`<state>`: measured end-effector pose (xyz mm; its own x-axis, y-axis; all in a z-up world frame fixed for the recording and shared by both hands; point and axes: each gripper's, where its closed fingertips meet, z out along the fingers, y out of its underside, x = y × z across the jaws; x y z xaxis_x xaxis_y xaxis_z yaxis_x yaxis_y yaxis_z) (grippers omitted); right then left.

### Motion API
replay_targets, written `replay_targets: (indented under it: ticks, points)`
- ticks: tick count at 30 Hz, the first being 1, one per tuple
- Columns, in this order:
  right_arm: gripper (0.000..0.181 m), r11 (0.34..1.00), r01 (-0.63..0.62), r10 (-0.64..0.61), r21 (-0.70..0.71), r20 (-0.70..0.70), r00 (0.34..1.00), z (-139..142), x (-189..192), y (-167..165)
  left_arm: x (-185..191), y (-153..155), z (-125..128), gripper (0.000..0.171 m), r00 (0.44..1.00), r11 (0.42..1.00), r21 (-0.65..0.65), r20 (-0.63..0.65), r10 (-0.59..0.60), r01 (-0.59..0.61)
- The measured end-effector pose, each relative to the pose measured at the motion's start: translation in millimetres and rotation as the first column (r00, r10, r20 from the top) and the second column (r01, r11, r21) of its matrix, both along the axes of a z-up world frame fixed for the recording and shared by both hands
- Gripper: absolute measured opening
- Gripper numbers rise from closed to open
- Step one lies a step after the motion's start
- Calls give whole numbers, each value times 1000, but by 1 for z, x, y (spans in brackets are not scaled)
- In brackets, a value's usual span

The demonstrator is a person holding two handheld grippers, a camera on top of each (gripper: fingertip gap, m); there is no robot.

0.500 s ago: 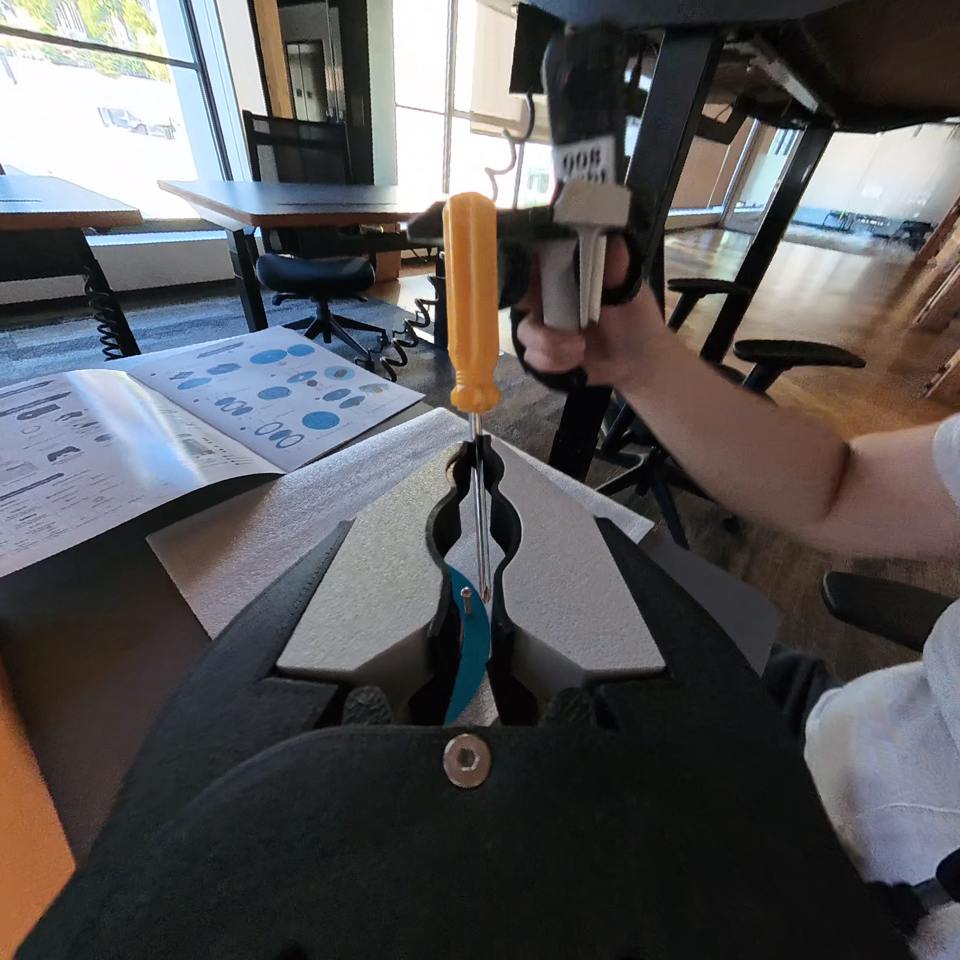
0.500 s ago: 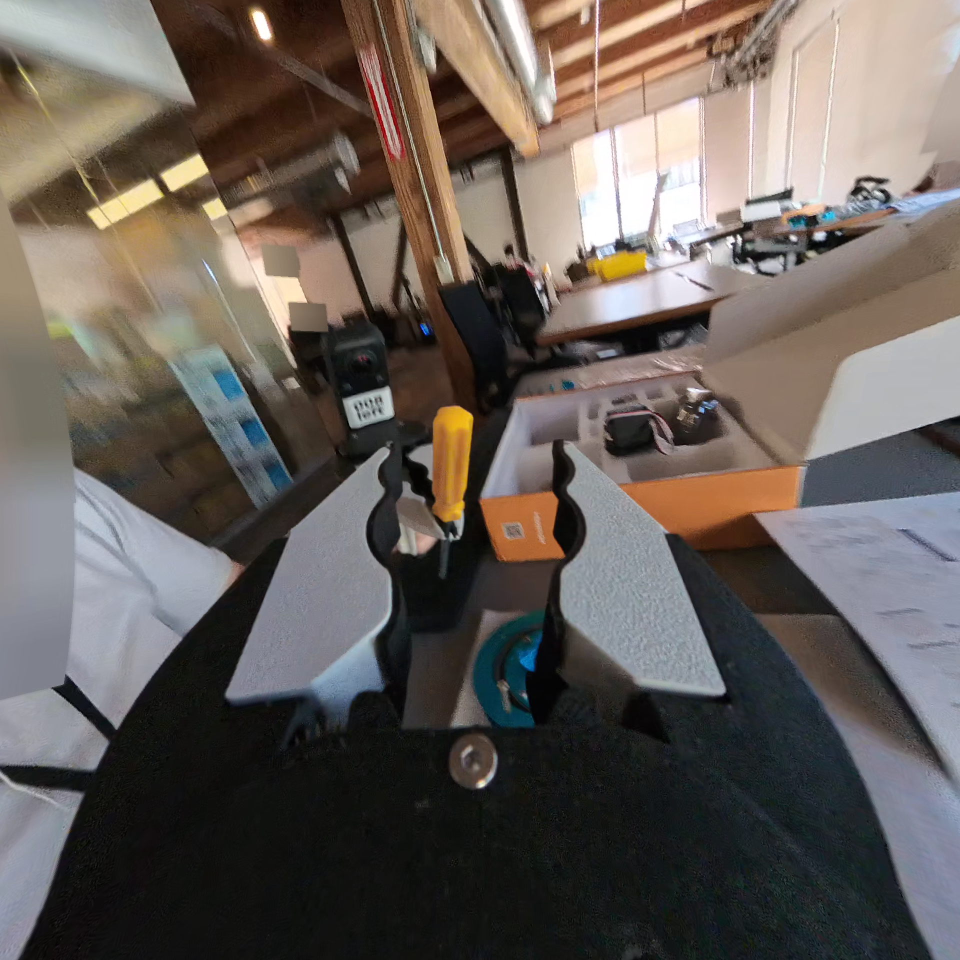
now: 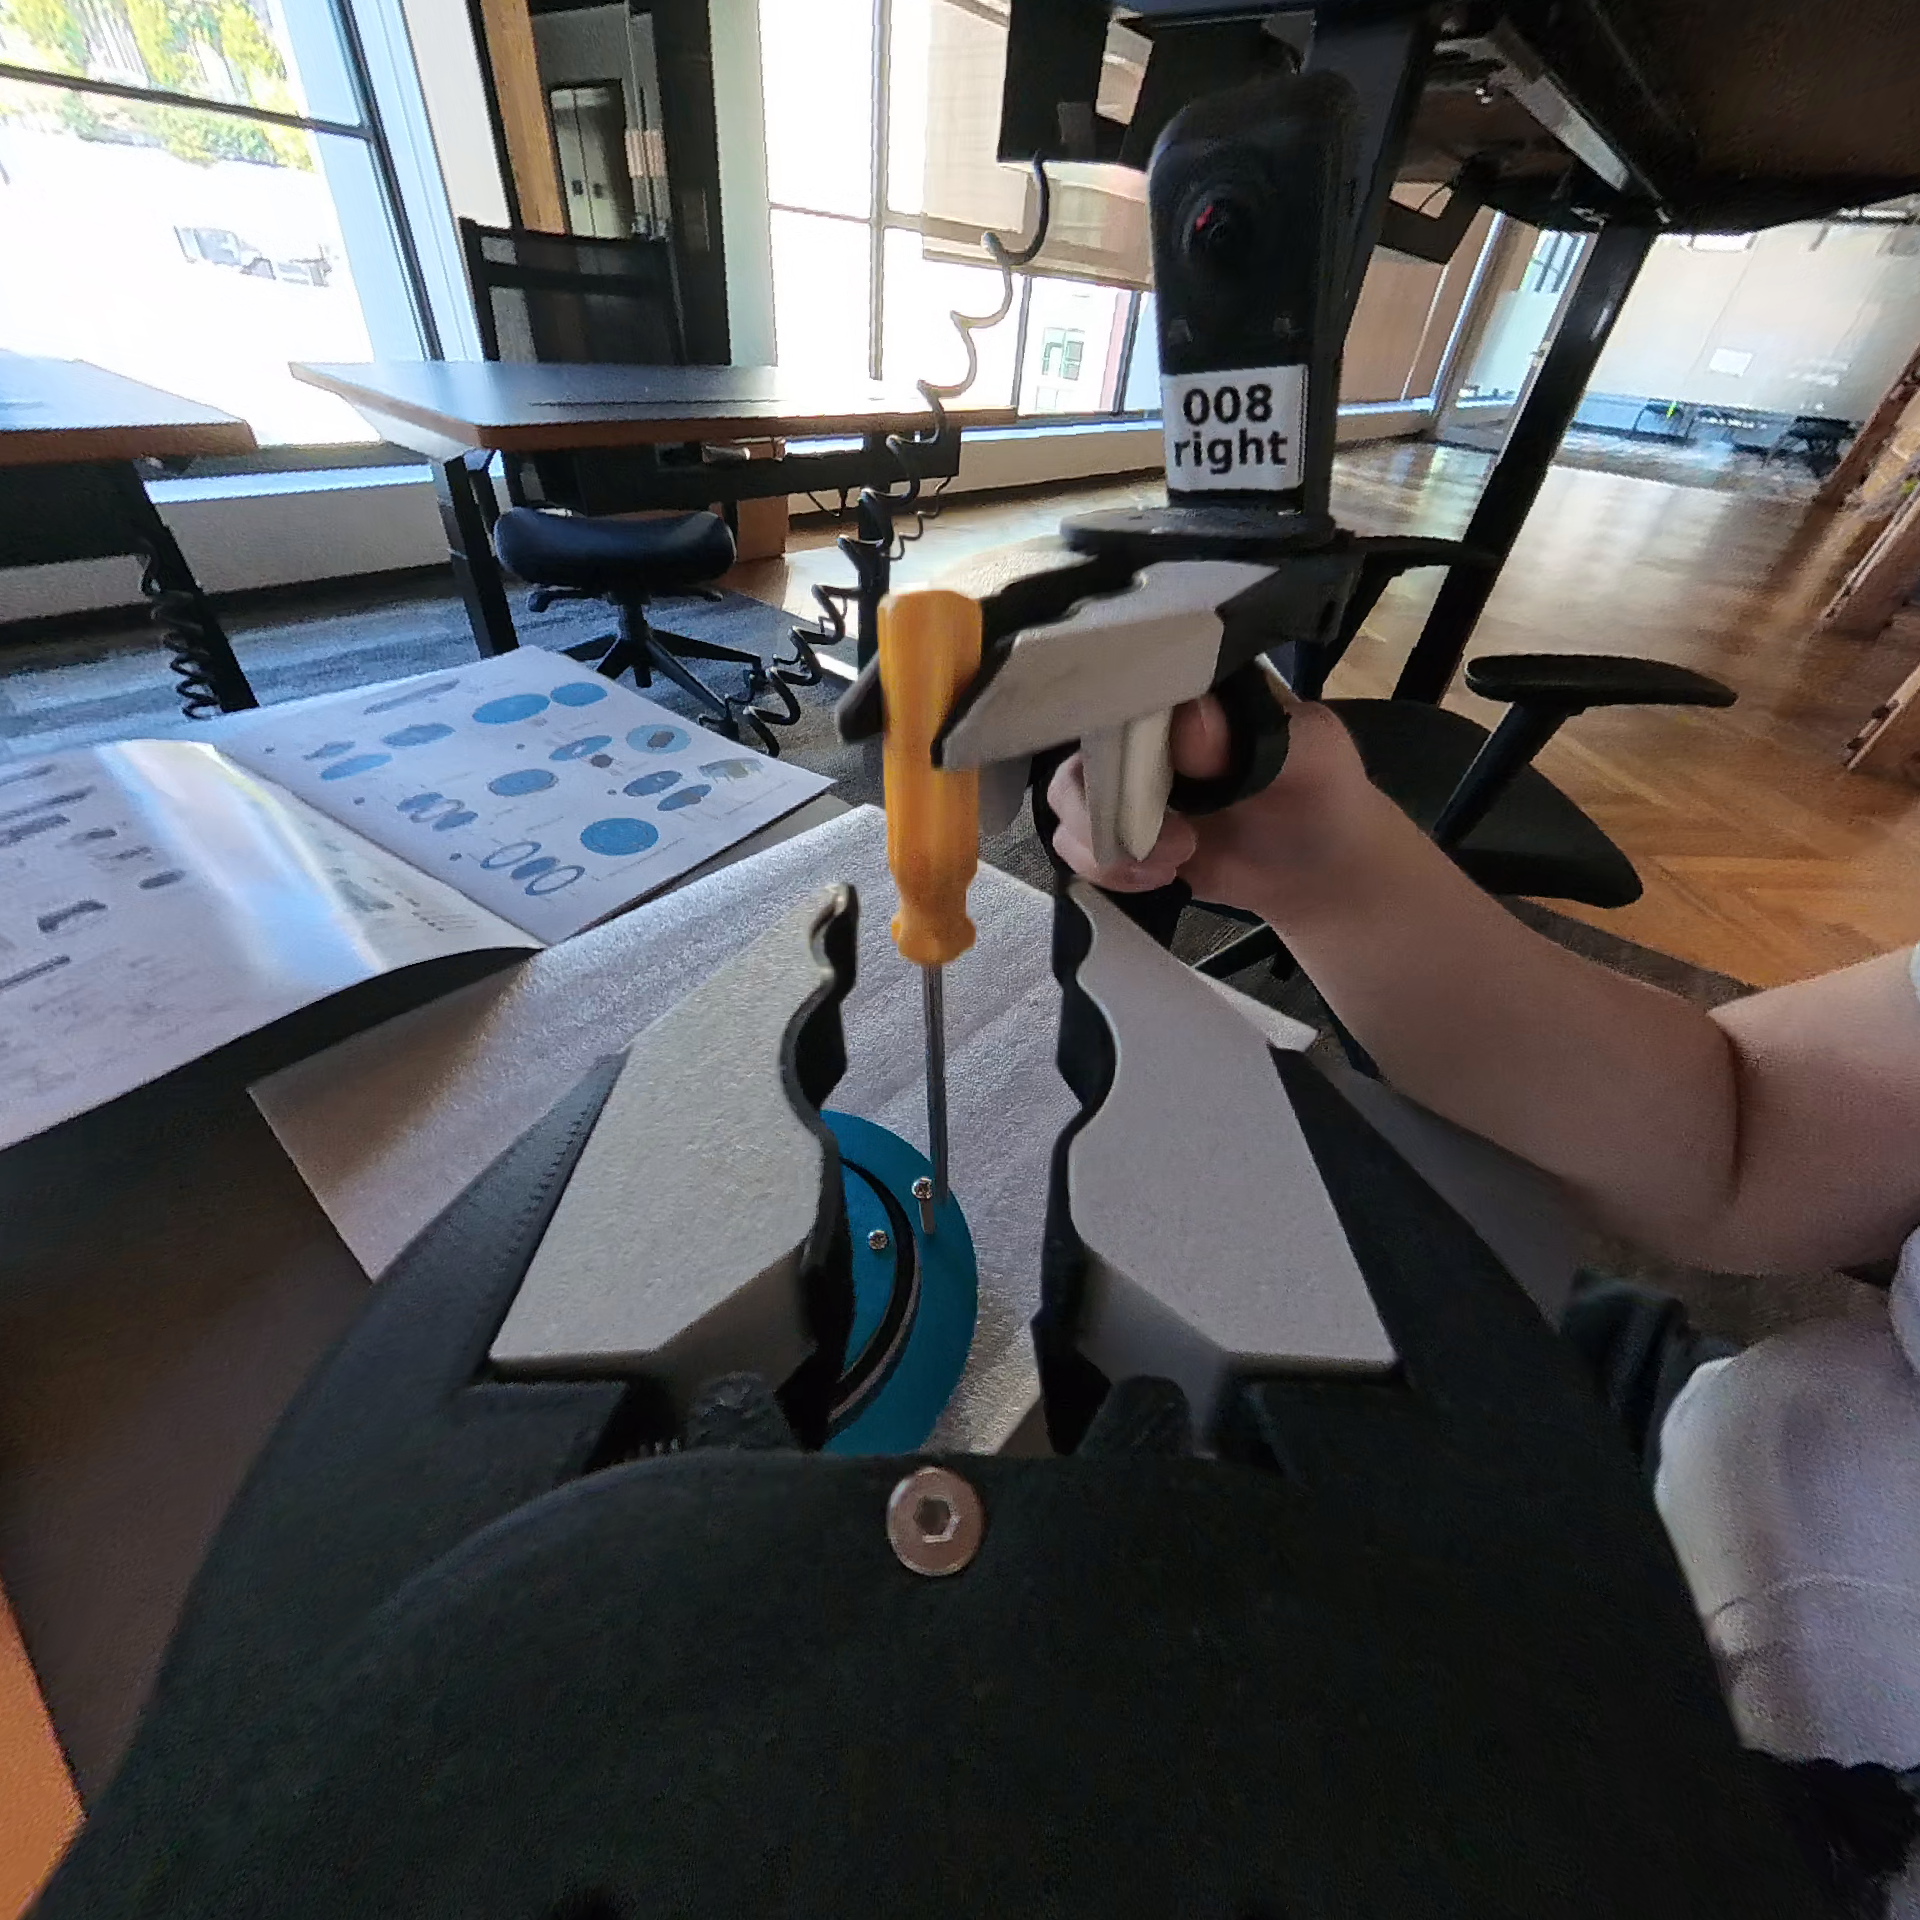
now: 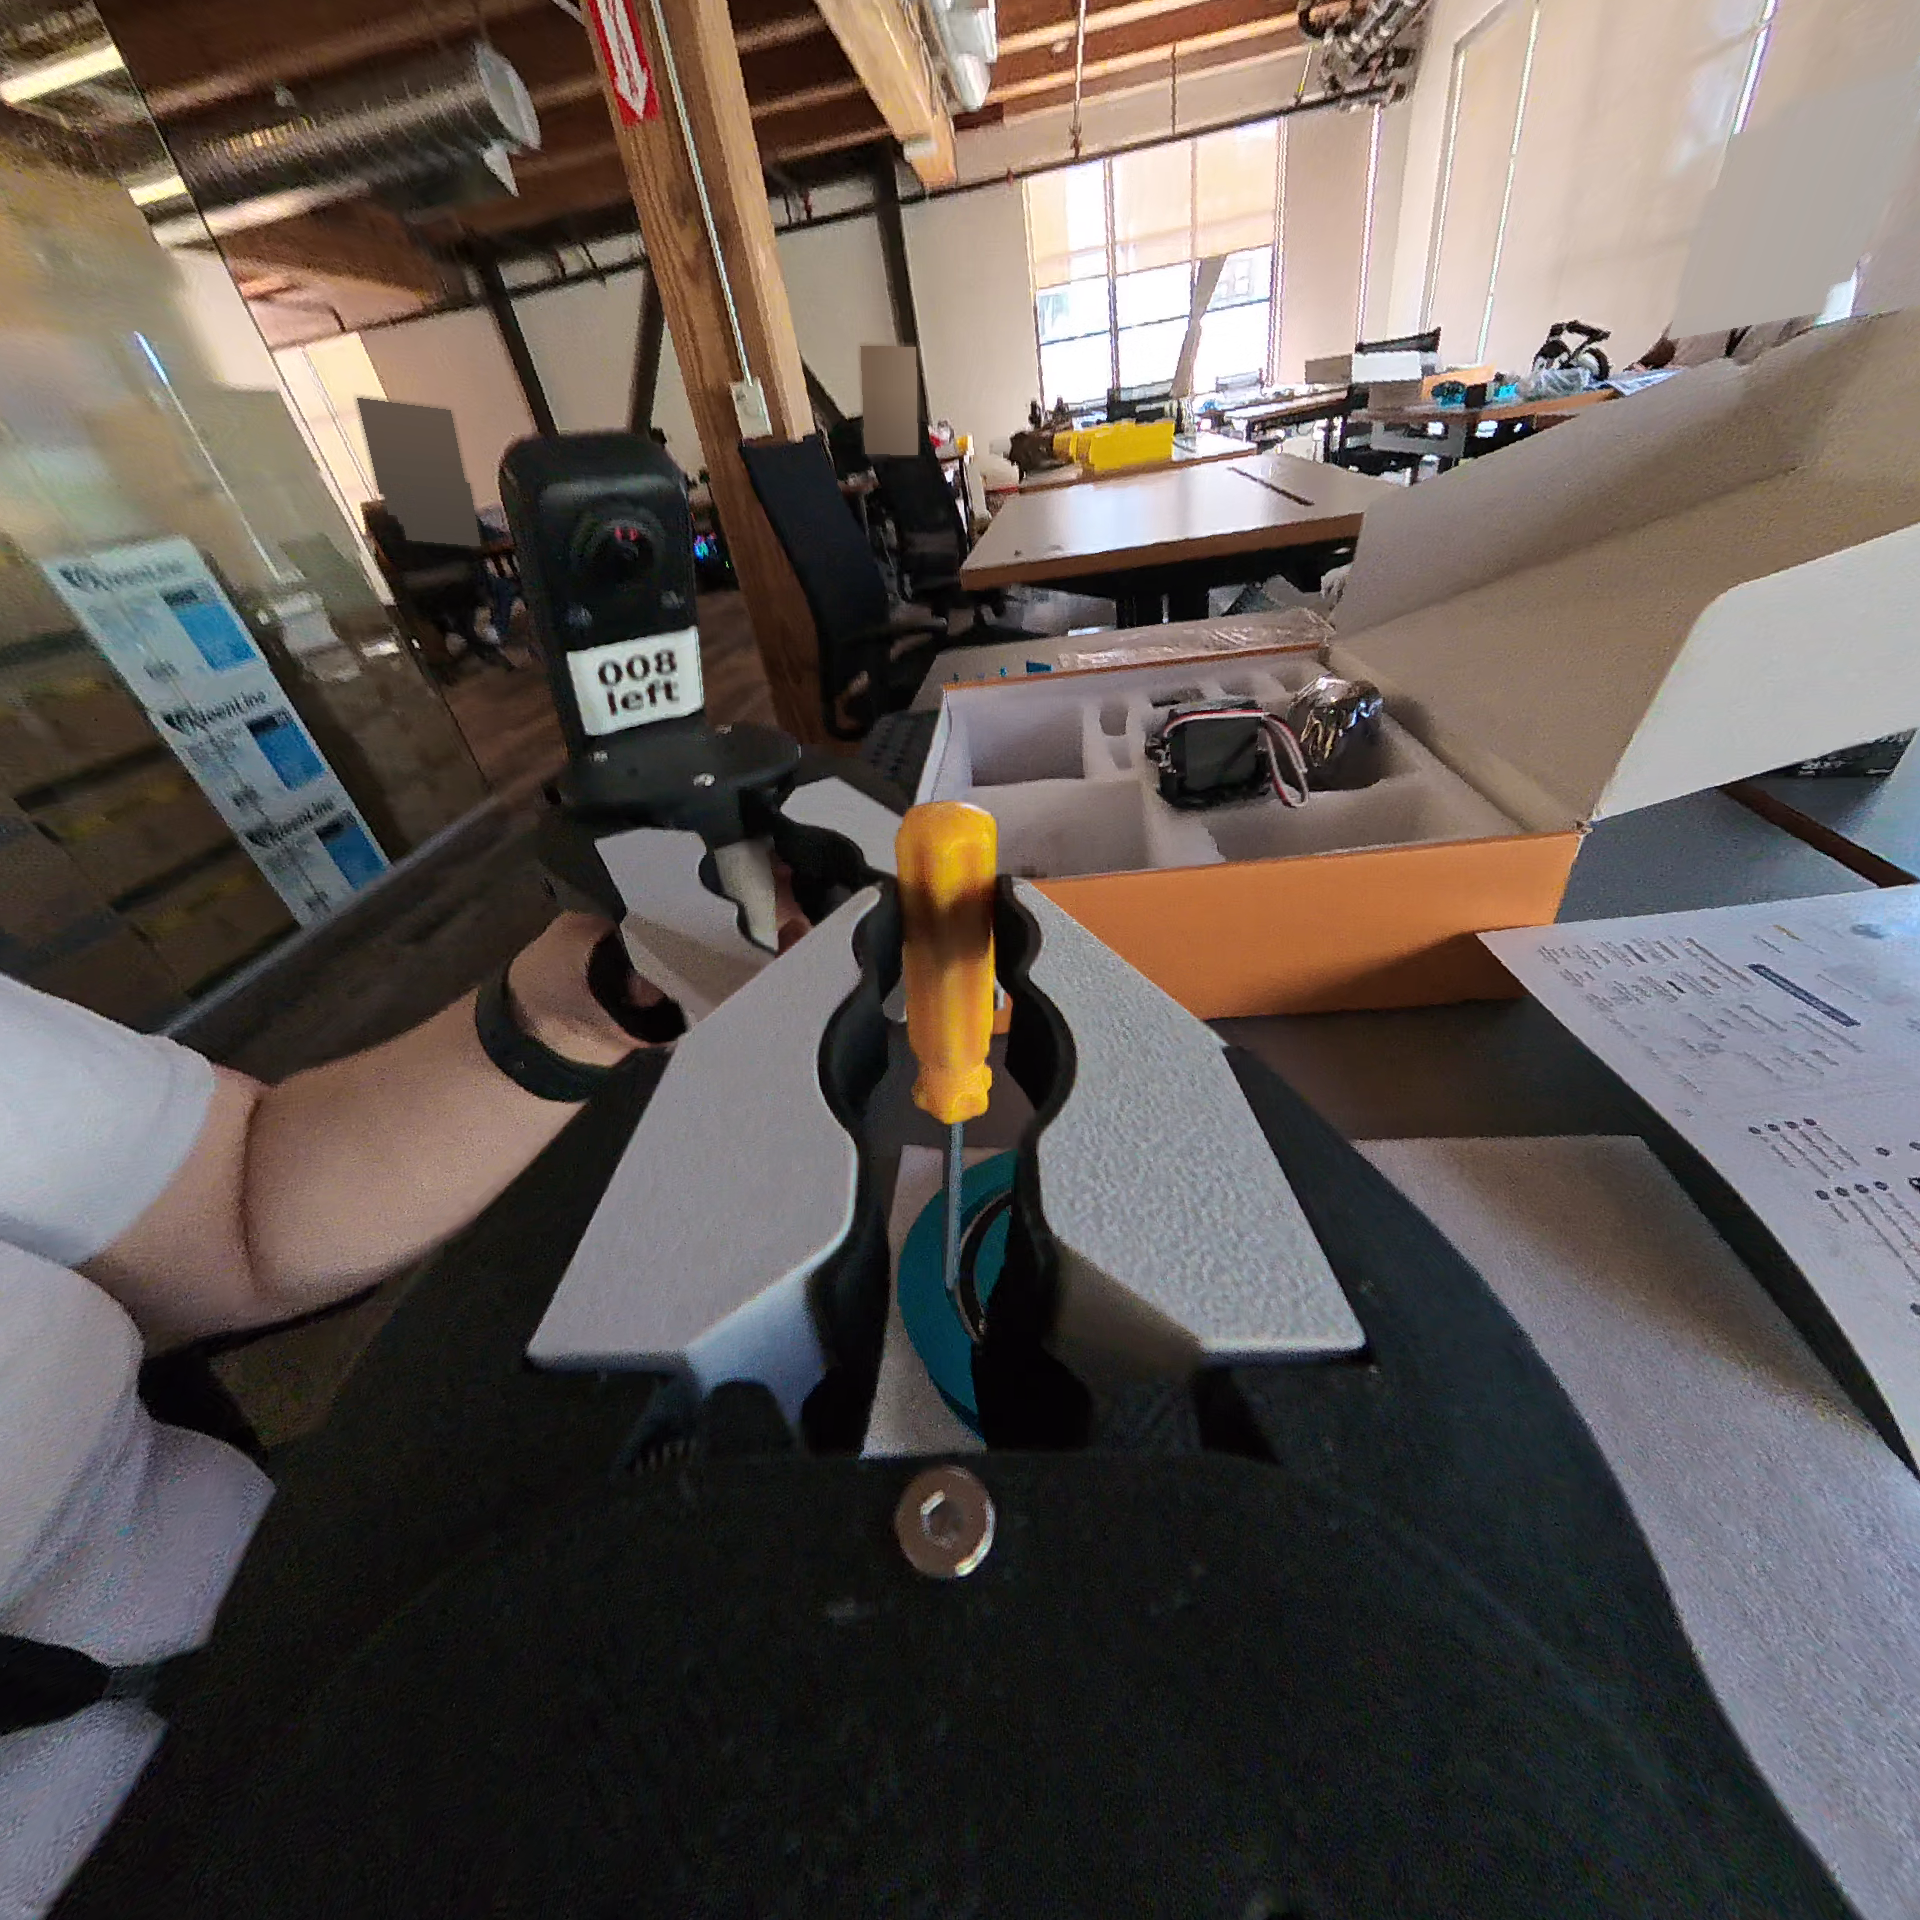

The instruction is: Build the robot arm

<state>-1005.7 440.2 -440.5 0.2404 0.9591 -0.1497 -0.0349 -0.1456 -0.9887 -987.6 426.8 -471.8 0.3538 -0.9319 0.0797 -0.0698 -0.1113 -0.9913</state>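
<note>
the right gripper (image 4: 948,935) is clamped on the orange handle of a screwdriver (image 3: 928,769), which stands upright, long axis vertical, handle up and shaft pointing straight down. its tip meets a small screw (image 3: 922,1191) on a blue disc (image 3: 925,1320) lying on a white foam sheet (image 3: 582,1029). the left gripper (image 3: 951,925) has its jaws apart, on either side of the shaft and not touching it. an open booklet (image 3: 312,831) lies just beside the sheet, an orange box (image 4: 1309,914) near.

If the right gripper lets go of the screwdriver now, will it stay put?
Probably not. The screwdriver stands upright with only its thin tip on a small screw, so it would likely topple. Its rounded handle looks apt to roll on the foam sheet.
</note>
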Motion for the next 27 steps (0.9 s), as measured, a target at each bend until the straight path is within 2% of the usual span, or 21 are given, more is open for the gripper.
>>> replay_targets:
  ticks: [2,6,8,27]
  points:
    - [16,1000,-7,7,17,38,999,-1,-6,-3,1,2,2,29,1000,999,35,-22,1,0]
    - [16,996,15,-24,89,94,995,5,-9,-6,8,1,2,26,998,996,83,-52,-21,25]
    - [16,994,23,-35,103,108,994,5,-8,-6,9,6,2,16,998,994,113,-55,2,4]
    - [16,996,42,-52,76,134,990,-8,-8,1,10,12,-7,16,999,997,77,-41,2,1]
